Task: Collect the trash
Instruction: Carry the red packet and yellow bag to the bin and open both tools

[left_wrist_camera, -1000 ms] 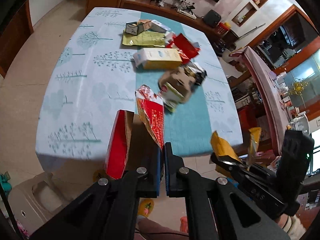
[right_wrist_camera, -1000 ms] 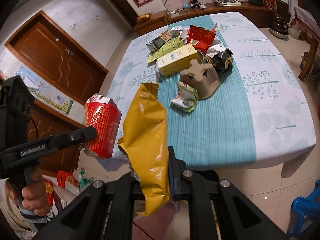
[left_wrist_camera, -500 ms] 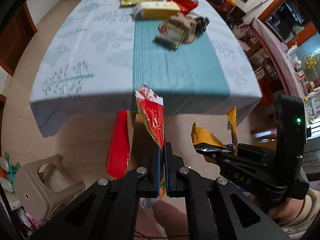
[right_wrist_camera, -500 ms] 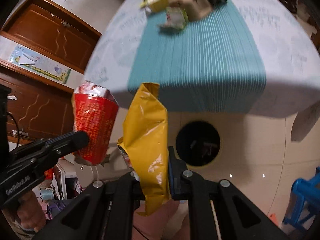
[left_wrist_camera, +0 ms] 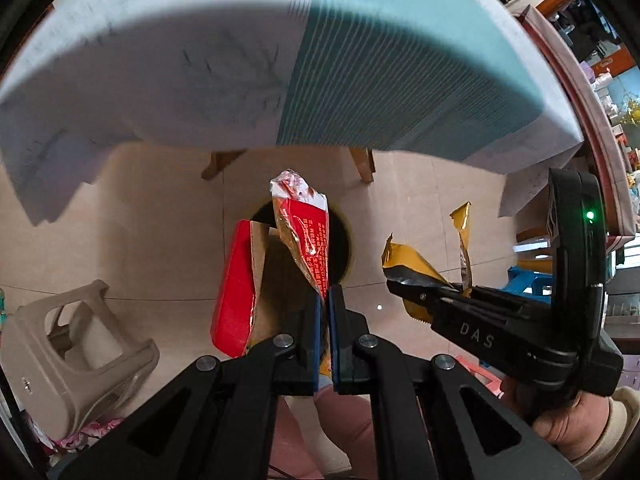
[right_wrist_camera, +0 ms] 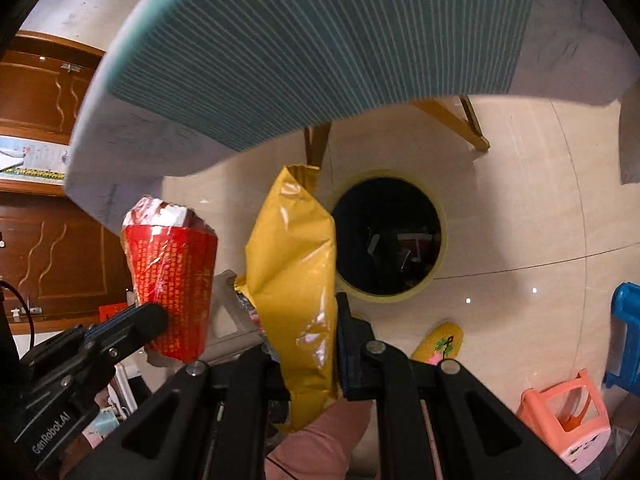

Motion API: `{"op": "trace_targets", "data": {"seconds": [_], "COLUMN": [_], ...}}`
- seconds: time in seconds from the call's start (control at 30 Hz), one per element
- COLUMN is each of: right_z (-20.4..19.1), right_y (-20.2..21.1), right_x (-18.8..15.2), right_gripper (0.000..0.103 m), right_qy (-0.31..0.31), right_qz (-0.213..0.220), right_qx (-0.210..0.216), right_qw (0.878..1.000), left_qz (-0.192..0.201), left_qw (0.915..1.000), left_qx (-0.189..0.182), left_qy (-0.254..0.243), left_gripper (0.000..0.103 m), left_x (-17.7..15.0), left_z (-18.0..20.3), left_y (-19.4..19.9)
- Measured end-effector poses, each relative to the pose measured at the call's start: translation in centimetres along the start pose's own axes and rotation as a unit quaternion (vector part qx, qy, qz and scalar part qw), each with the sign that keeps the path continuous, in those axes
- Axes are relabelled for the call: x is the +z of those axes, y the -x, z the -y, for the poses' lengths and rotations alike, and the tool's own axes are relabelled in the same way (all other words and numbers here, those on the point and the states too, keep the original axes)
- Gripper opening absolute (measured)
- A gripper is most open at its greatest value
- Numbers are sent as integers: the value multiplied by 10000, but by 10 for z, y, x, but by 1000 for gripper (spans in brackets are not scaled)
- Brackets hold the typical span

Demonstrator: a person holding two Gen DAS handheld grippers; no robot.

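Observation:
My left gripper (left_wrist_camera: 325, 300) is shut on a torn red snack wrapper (left_wrist_camera: 308, 240) that stands up from its pads. Just to its right, my right gripper (left_wrist_camera: 394, 286) is shut on a crumpled yellow wrapper (left_wrist_camera: 408, 264). In the right wrist view the yellow wrapper (right_wrist_camera: 296, 264) fills my right gripper (right_wrist_camera: 306, 320) and hides its left finger. The red wrapper (right_wrist_camera: 172, 280) hangs to the left, in my left gripper (right_wrist_camera: 156, 318). A round black trash bin (right_wrist_camera: 400, 299) with a yellowish rim stands on the floor just beyond both wrappers, with trash inside. In the left wrist view the bin (left_wrist_camera: 349, 256) is mostly hidden behind the red wrapper.
The table edge with its white and teal cloth (left_wrist_camera: 200, 60) hangs above, wooden legs (right_wrist_camera: 316, 140) behind the bin. A beige stool (left_wrist_camera: 72, 344) stands at the left. A pink stool (right_wrist_camera: 568, 412), a blue stool (right_wrist_camera: 628, 328) and a yellow slipper (right_wrist_camera: 440, 344) lie to the right.
Both grippers have sunk from above the tabletop to below its edge, each keeping its wrapper. The bin on the floor has come into view and grown closer.

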State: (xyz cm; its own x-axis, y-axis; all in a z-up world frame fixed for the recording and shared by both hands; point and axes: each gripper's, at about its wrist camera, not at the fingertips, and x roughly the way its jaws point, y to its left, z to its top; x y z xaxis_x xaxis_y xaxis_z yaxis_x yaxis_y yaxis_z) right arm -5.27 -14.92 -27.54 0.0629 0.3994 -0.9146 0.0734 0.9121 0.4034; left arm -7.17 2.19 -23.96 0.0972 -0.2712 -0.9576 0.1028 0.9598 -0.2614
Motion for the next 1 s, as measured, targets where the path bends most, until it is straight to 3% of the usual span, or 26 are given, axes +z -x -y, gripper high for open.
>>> {"op": "trace_targets", "data": {"seconds": [0.43,0.53,0.63,0.7,0.87,1.0], "right_z": [62,78,91,100,109,112], "right_y": [-126,-150,-163,-173,-179,-176], "right_x": [9,13,15,18,22,26], "right_gripper": [13,15,17,24,41,42], "right_qy": [-971,-1151,-1328,-1441,-1509,-1519], "right_qz": [45,25,-9,-59,-98,-55], "right_qx": [116,217,219,232,302,354], "right_qw": [9952,9931,9909,9893,9880,9877], "left_qz": [-229,-161,-87,-11,80,219], "left_qw": [9990,9985,9982,9978,9972,9961], "left_qx": [139,268,345,432,560,678], "left_qy": [-350,-448,-487,-507,-494,-528], "left_gripper": [5,15,37,50,62,71], "left_x": [13,18,21,24,28,28], "left_z": [-20,-17,-16,-15,-14,-14], "left_y": [-141,-165,-182,-187,-189,-180]}}
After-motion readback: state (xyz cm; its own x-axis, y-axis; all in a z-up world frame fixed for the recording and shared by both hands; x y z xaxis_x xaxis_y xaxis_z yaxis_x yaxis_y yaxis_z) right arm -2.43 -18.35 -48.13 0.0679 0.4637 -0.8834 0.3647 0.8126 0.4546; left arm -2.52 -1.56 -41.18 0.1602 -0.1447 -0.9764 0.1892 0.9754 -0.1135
